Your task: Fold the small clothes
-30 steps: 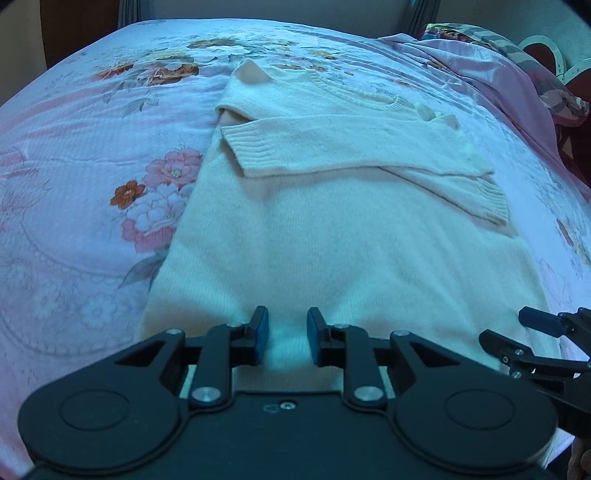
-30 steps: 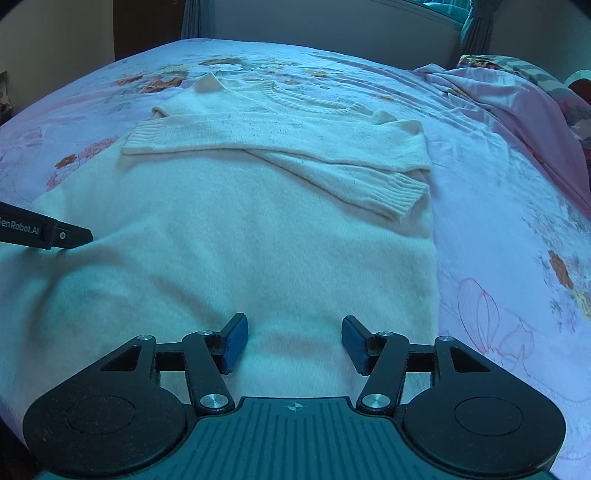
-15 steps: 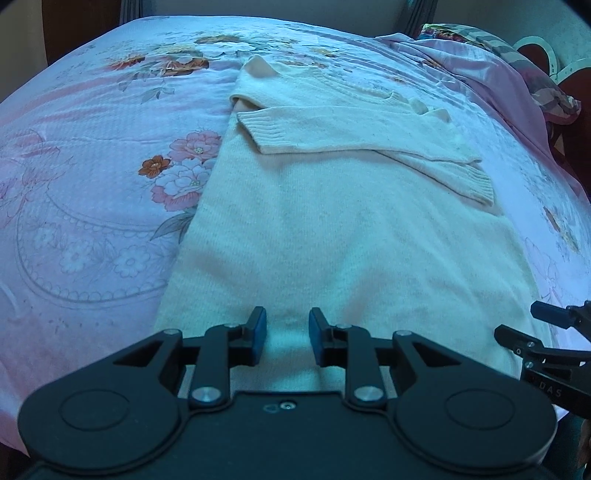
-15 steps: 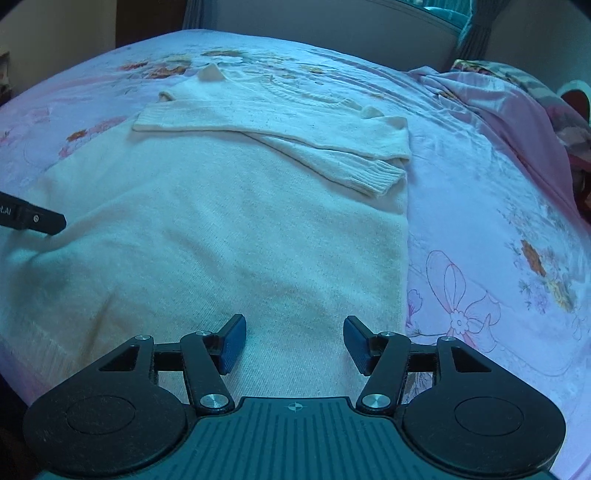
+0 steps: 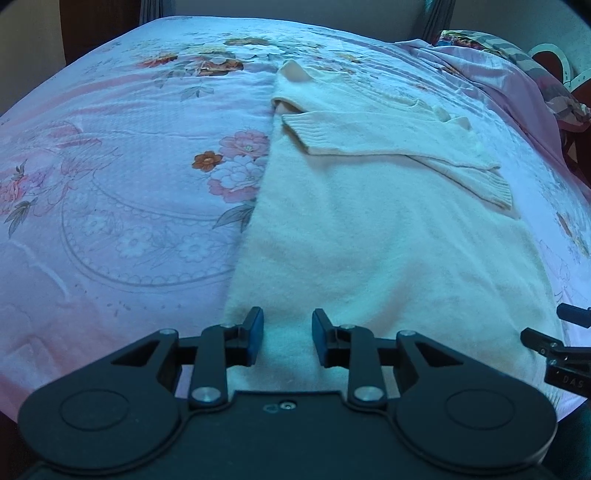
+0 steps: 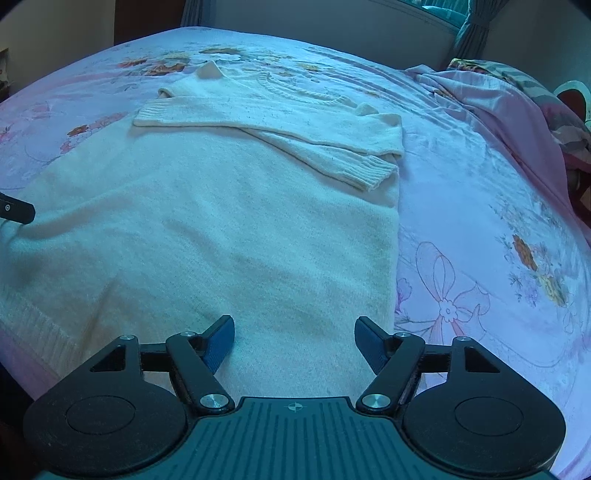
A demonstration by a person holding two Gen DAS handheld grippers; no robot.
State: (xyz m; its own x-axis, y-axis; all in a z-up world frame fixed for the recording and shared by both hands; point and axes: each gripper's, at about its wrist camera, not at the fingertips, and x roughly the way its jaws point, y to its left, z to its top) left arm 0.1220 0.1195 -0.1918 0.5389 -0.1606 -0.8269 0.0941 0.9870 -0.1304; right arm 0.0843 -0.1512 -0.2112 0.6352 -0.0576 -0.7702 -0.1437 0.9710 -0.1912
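Home bedroom: a bed [image 6: 480,206] w/ pink floral bedspread [image 5: 129,192] fills the view, rumpled pink bedding [image 6: 491,99] bunched at 2 o'clock, curtains [image 6: 469,26] at 1 o'clock, plain wall [image 6: 314,33] behind at 12.

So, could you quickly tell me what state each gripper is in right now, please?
Left gripper: open, narrow gap, holding nothing, over the cream sweater near its hem.
Right gripper: open wide, holding nothing, over the same hem.
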